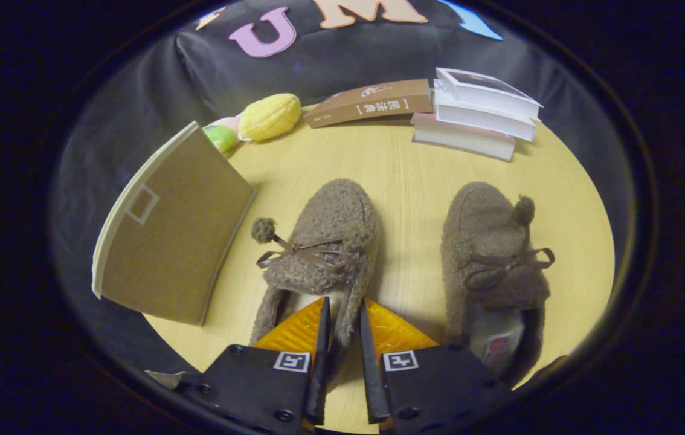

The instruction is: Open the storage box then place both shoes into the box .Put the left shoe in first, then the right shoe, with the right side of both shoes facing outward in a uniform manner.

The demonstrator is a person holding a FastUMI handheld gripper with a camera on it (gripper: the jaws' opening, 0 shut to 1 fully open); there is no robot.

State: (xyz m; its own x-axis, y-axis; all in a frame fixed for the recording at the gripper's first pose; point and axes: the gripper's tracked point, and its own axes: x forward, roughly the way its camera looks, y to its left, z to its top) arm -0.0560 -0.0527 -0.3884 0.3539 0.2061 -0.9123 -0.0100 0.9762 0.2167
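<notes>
gripper view has the gripper (342, 323) pinched on the left shoe's (324, 248) side wall, toe pointing straight ahead, box (167, 241) lying to its left.

The brown book (371, 103), lying on the tabletop (403, 175) far beyond the hand-held gripper (342, 314), carries on its spine Chinese characters in brackets, which look like 民法典. Each body of the hand-held gripper wears one small square black-and-white marker (292, 361), with a pattern and no letters. The right shoe (490, 254) has a small red label (495, 349) inside its heel, too blurred to read.
</notes>
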